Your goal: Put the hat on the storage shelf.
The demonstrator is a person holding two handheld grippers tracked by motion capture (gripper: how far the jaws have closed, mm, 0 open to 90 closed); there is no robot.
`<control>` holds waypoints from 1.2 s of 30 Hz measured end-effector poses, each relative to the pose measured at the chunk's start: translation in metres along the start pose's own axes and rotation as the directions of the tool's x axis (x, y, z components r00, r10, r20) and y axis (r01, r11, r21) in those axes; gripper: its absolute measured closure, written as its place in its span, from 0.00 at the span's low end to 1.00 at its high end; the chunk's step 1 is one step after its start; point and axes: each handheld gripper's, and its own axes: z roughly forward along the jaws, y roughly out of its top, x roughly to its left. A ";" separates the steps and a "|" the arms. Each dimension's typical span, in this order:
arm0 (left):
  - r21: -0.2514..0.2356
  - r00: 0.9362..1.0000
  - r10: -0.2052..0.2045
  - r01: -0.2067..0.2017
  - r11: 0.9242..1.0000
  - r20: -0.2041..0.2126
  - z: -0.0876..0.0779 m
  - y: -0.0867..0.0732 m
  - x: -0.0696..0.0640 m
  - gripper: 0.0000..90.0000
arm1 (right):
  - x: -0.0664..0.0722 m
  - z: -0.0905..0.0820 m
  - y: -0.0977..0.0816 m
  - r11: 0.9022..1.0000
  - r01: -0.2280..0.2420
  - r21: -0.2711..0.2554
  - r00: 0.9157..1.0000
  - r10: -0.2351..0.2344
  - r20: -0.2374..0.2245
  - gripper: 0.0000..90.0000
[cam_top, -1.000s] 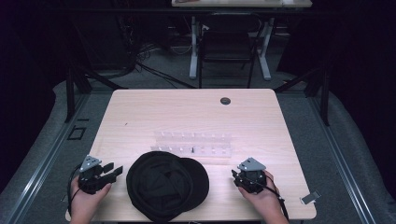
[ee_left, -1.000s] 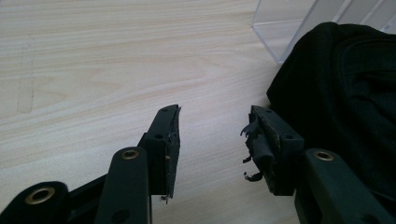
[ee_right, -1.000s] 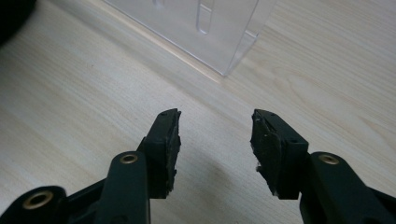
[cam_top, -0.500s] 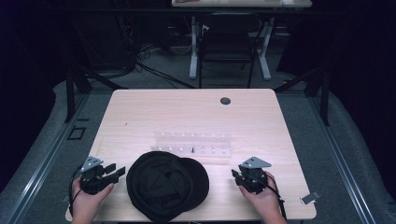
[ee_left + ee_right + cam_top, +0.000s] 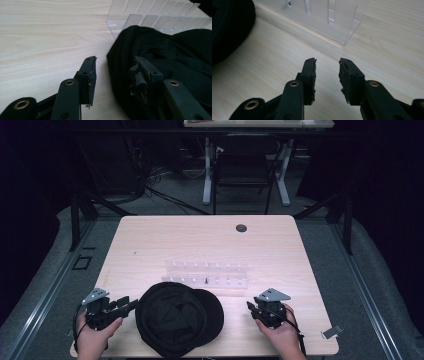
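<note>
Holding both claws low over the bench point(image 5: 165, 240), I see the left claw point(image 5: 113, 68) spread beside the black cap point(image 5: 177, 317), the right claw point(image 5: 327, 67) spread and empty near the clear rack point(image 5: 206, 275).

Left gripper point(image 5: 113, 67) low over the wooden table point(image 5: 45, 37), jaws apart, nothing between them. Black cap point(image 5: 170, 55) just ahead; its edge lies at the right-hand jaw. Clear plastic divided rack point(image 5: 155, 18) beyond the cap, ahead-right.
</note>
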 end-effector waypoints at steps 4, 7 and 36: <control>0.043 1.000 -0.008 0.008 0.999 0.010 -0.002 -0.007 -0.004 0.60 | 0.007 -0.007 0.005 0.999 0.003 -0.048 0.999 -0.004 -0.033 0.74; 0.066 1.000 -0.009 0.008 0.998 0.010 -0.001 -0.009 -0.004 0.63 | 0.015 -0.011 0.010 0.997 0.018 -0.081 0.998 -0.023 -0.062 0.77; 0.102 0.994 -0.057 0.047 0.994 0.095 0.005 -0.006 -0.003 0.94 | 0.060 -0.014 0.030 0.986 0.128 -0.110 0.966 -0.149 -0.211 0.87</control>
